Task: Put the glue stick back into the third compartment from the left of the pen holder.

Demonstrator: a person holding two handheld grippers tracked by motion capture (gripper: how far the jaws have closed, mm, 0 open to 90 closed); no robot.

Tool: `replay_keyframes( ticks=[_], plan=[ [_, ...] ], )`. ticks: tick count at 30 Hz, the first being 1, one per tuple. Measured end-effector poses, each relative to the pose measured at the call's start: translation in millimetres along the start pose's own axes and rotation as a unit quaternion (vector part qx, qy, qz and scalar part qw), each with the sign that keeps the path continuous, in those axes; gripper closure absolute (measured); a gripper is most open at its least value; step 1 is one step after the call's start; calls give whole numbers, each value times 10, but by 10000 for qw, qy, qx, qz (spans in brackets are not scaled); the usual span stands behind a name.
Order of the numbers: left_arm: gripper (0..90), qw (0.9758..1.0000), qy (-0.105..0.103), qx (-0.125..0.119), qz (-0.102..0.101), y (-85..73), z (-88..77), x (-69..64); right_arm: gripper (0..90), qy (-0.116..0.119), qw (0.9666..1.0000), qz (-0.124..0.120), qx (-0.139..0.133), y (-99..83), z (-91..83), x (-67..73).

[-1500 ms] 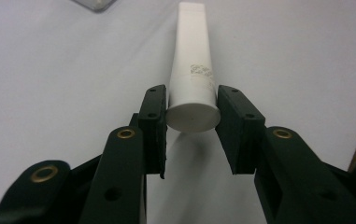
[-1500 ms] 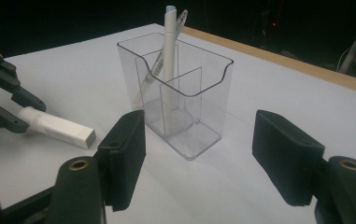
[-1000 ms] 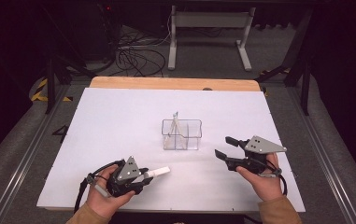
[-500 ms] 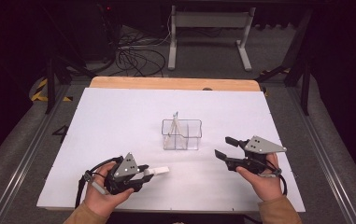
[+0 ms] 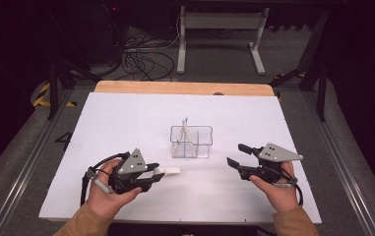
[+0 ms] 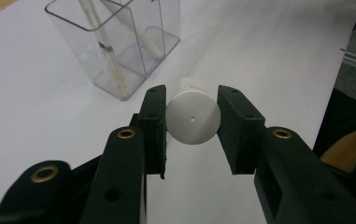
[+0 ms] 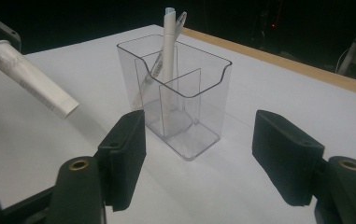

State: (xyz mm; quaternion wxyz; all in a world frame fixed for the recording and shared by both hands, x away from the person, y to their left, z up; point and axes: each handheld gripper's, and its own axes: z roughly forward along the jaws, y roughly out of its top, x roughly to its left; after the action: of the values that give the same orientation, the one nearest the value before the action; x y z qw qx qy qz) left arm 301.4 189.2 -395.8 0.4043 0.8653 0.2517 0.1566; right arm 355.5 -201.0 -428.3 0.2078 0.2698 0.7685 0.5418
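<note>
Left gripper [image 5: 148, 178] clamped on a white tube [image 6: 193, 116], both pads pressed against its round capped end, jaws closed only to the tube's width. Tube held roughly level, clear of the white bench top [image 5: 126, 118], free end pointing toward the clear holder [image 5: 191, 141]; in the high view located near the front edge of the bench, left of centre.

Right gripper [image 7: 203, 161] spread wide, nothing between the pads, aimed at the holder from near the front edge, right of centre.

Holder standing upright at about the centre of the bench, divided into compartments. Already inside: a white pen [image 7: 168, 56] leaning upright in one compartment, plus a thin clear stick [image 6: 103, 46] with a metal band; exact compartment of each hard to tell.

Progress, judged from the layout: pickup complete, tube off the surface and secured. Remaining: carry across to the holder, tip from level to upright, lower into a free compartment, release. Roughly the first third done. Holder light and unsupported, so bracing with the right gripper probably useful during insertion.
</note>
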Motion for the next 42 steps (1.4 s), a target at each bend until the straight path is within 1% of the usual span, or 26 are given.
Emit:
replay_keyframes(
  ticks=[8, 12, 15, 18, 24, 25, 28, 32, 42],
  plan=[
    [647, 9999, 12, -169, 15, 150, -58, 50, 358, 0, 10000, -8, 5, 1, -3, 1],
    [647, 9998, 18, -205, 53, 191, -61, 54, 358, -6, 10000, -10, -4, 3, -9, -2],
    [647, 9996, -7, -267, 9, 224, -69, 64, 358, -8, 10000, -8, -3, 3, -12, -4],
    [647, 9996, -19, -285, 7, 246, -76, 61, 358, -5, 10000, -7, -1, 4, -12, -4],
    [647, 9993, -21, -367, 54, 324, -85, 65, 358, -6, 10000, -12, -11, 8, -14, -1],
    [647, 9992, -33, -399, 73, 357, -82, 77, 358, -8, 10000, -8, -9, 9, -17, -3],
    [647, 9990, -33, -427, 90, 394, -75, 89, 358, -13, 10000, -5, -11, 11, -20, -5],
    [647, 9987, -94, -489, 61, 474, -46, 106, 357, -22, 10000, -2, -22, 15, -30, -5],
    [647, 9981, -19, -592, 170, 718, 33, 146, 355, -11, 10000, 1, -23, 16, -30, -3]
  ],
)
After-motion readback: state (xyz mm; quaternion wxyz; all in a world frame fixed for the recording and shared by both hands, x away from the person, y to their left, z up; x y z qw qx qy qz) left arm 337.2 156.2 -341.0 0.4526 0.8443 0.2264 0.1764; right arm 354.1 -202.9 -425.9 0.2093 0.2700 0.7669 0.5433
